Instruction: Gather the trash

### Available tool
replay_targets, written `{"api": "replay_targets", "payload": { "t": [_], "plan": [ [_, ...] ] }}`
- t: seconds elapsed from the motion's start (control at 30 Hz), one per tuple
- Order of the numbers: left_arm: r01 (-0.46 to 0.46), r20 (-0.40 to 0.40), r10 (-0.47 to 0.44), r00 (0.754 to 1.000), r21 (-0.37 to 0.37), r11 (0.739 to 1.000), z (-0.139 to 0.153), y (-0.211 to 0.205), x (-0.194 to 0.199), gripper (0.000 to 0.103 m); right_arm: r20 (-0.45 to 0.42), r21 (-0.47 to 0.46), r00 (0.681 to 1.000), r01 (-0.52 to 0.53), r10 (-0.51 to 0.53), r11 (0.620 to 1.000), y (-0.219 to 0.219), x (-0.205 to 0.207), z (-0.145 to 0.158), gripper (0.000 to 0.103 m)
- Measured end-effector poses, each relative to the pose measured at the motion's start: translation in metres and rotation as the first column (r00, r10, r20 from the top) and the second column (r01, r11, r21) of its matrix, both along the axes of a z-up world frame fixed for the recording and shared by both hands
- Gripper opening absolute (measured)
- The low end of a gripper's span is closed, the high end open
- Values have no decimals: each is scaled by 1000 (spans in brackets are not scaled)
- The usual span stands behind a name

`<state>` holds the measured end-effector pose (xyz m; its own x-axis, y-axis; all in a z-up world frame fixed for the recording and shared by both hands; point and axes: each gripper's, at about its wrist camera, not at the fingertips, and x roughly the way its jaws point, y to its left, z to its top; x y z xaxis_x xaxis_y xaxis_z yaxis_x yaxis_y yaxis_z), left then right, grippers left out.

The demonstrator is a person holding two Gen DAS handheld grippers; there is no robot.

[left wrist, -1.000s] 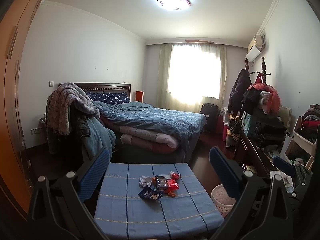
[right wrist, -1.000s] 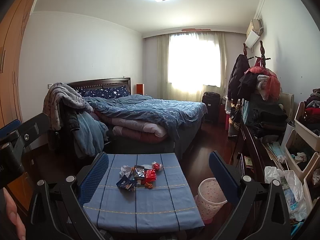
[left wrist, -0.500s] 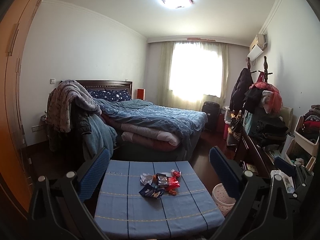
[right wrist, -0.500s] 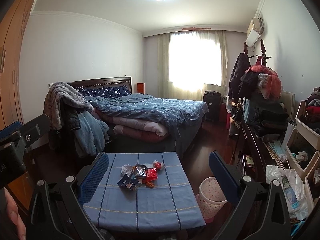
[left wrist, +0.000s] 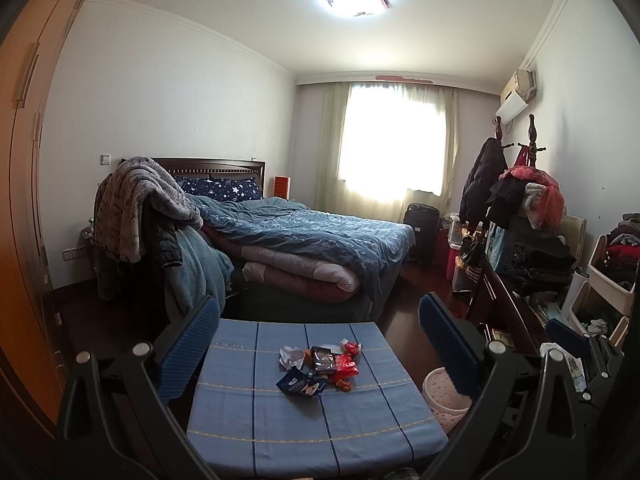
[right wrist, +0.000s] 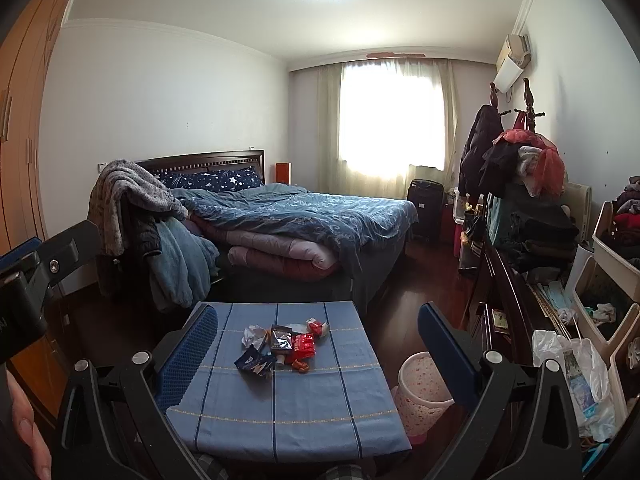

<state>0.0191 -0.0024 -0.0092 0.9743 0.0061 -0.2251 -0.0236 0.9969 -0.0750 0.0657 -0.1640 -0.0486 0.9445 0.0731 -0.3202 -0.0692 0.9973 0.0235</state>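
- While both grippers hang above the near edge of the table (left wrist: 248,432), the left gripper (left wrist: 318,336) has its blue pads spread wide with nothing between them.
- Likewise the right gripper (right wrist: 318,338) stands wide open and empty, clear of the cloth.
- Trash (left wrist: 320,368) lies in a small heap near the middle of the blue checked tablecloth: a crumpled white paper (left wrist: 289,357), a dark packet (left wrist: 322,358), red wrappers (left wrist: 345,364) and a blue wrapper (left wrist: 298,383), touching or overlapping.
- Right of the table, on the floor just beside it, stands a pink bin (right wrist: 420,390).
- At the left edge of the right wrist view the left gripper's body shows, with part of a hand (right wrist: 28,436) below it.
- Beyond the table is a bed (left wrist: 312,236) with blue bedding.
- Cluttered shelves (right wrist: 532,264) run along the right wall.
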Motion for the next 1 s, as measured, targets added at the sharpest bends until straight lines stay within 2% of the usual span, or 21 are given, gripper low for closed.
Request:
{"api": "replay_targets", "payload": {
  "t": [0.4,1.0],
  "plan": [
    [13,-14,-13,1000,4,1000,-3,-11,2,100,3,9,1000,14,-14,1000,-8,0,0,100],
    [-11,-5,11,1000,-28,1000,-6,7,-1,100,11,-24,1000,-17,17,1000,5,-1,1,100]
  ]
}}
